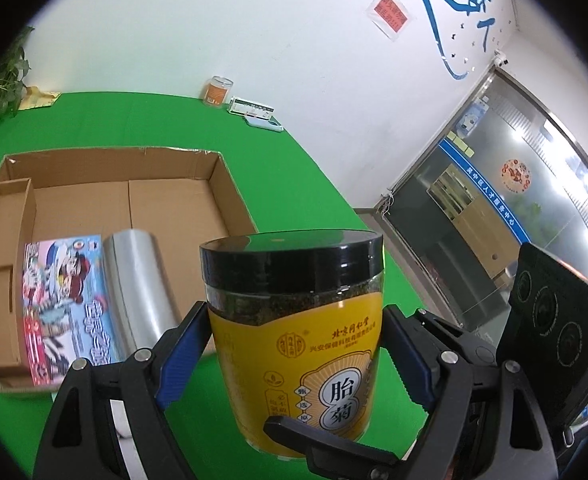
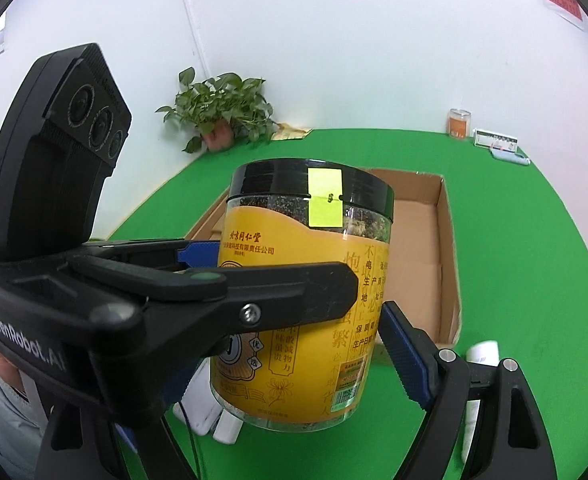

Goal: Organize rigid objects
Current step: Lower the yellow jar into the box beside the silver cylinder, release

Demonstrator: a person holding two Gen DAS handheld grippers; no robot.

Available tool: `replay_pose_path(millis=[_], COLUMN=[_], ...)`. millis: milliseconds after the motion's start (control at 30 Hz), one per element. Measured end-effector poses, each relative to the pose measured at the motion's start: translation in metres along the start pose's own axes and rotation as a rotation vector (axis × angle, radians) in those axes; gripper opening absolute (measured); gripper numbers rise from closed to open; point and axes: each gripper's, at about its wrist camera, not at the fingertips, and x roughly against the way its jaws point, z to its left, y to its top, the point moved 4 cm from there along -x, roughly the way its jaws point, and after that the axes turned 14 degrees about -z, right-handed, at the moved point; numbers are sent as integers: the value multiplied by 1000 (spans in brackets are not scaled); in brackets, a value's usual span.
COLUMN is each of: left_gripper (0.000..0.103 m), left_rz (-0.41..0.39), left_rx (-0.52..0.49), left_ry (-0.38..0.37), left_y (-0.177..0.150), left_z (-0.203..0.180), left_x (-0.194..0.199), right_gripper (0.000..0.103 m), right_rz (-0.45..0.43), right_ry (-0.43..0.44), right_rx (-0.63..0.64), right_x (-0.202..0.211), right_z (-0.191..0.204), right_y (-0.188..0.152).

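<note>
Jar [image 1: 296,332] is held upright in the air btwn both claws, black lid up, long axis roughly vertical w/ a slight tilt. Left claw [image 1: 290,344] is clamped on it: blue pads press the yellow label on both sides, mid-frame in the left view. Right claw [image 2: 294,344] also looks clamped on the jar from a crossing direction; its right blue pad touches the label at lower centre-right of the right view, but its left pad sits behind the other claw's black arm, so that contact is a judgement.

Key relation: box [image 1: 222,184] lies beyond and below the jar, upper left of the jar in the left view, directly behind it in the right view. Neither hand is clearly nearer; both share the jar. Free floor in the box is at its right half; a colourful pack [image 1: 64,308] and a silver roll [image 1: 142,292] fill the near-left part.

Hard to tell: jar base is cut off in the left view by a claw finger; jar hides much of the box in the right view. White items [image 2: 480,354] on the green table [image 2: 534,240] low in frame are part-covered, unidentifiable.
</note>
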Motion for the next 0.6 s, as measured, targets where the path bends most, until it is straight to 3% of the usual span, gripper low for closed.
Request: replay_pose_path(millis=[133,333,433,600], left_gripper=[85,85,85,85], left_rz=[2,72,129,228], left_rx=[12,65,88,123], left_ry=[16,45,67,93], left_y=[27,56,53,29], left_z=[5,25,38,63], left_x=[-16,-51,-72,-105], right_gripper=[82,82,82,82], right_rz=[27,137,192,304], right_ry=[9,33,46,62], right_rx=[3,-1,-35,-90], right_x=[-18,-67,-91,-137], right_z=[-15,-47,-63,-90], right_y=[32,74,75,46])
